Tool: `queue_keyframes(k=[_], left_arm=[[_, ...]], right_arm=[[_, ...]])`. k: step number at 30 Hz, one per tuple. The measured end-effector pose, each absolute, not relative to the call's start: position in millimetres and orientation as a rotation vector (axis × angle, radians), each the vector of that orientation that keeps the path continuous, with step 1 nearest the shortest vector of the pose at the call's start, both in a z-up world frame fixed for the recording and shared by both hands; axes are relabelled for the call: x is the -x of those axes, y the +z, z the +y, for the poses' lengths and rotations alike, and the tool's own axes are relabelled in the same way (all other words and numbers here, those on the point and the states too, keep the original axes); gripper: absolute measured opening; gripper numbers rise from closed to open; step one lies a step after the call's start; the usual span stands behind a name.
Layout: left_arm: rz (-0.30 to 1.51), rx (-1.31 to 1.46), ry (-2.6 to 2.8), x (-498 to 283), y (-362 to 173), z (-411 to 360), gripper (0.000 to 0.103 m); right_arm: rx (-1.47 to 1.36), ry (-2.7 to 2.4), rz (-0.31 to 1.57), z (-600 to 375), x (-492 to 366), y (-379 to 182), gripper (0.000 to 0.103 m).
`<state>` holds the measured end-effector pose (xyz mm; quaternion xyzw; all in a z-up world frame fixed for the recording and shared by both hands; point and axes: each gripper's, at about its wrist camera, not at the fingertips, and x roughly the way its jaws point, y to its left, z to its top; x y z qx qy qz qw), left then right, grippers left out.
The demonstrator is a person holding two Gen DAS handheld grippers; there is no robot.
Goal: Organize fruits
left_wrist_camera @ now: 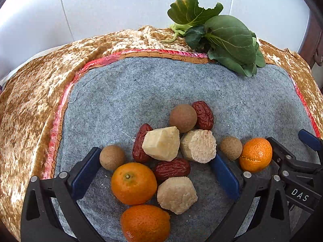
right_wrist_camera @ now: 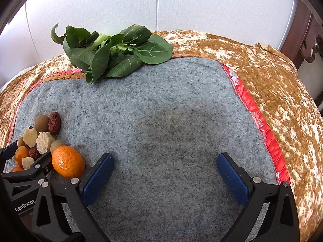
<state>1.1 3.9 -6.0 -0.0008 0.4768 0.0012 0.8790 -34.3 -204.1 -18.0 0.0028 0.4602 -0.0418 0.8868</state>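
A heap of fruit lies on a grey felt mat (left_wrist_camera: 141, 88). My left gripper (left_wrist_camera: 155, 155) is open and low over the heap. A mandarin (left_wrist_camera: 133, 183), a red date (left_wrist_camera: 172, 168) and a pale cut chunk (left_wrist_camera: 176, 194) lie between its fingers, and a second mandarin (left_wrist_camera: 145, 223) is nearer the camera. Two more pale chunks, dates and brown longans (left_wrist_camera: 182, 118) sit just beyond the fingertips. A third mandarin (left_wrist_camera: 255, 154) (right_wrist_camera: 67, 164) rests outside, between the two grippers. My right gripper (right_wrist_camera: 164, 161) is open over bare mat, holding nothing.
Leafy greens (left_wrist_camera: 228, 40) (right_wrist_camera: 113, 54) lie at the mat's far edge. A brown-and-white cloth (right_wrist_camera: 272, 80) with red trim (right_wrist_camera: 270, 139) surrounds the mat and falls away at the sides. A white padded wall stands behind, with dark wooden furniture (right_wrist_camera: 306, 40) at right.
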Motion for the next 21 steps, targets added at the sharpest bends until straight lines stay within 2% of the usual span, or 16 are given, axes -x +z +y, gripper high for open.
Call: queue_keyframes(k=[21], left_arm=[[0.995, 0.001, 0.003, -3.3, -8.0, 4.2, 0.103]], right_arm=[[-0.006, -0.087, 0.957, -203.9, 34.4, -17.8, 0.102]])
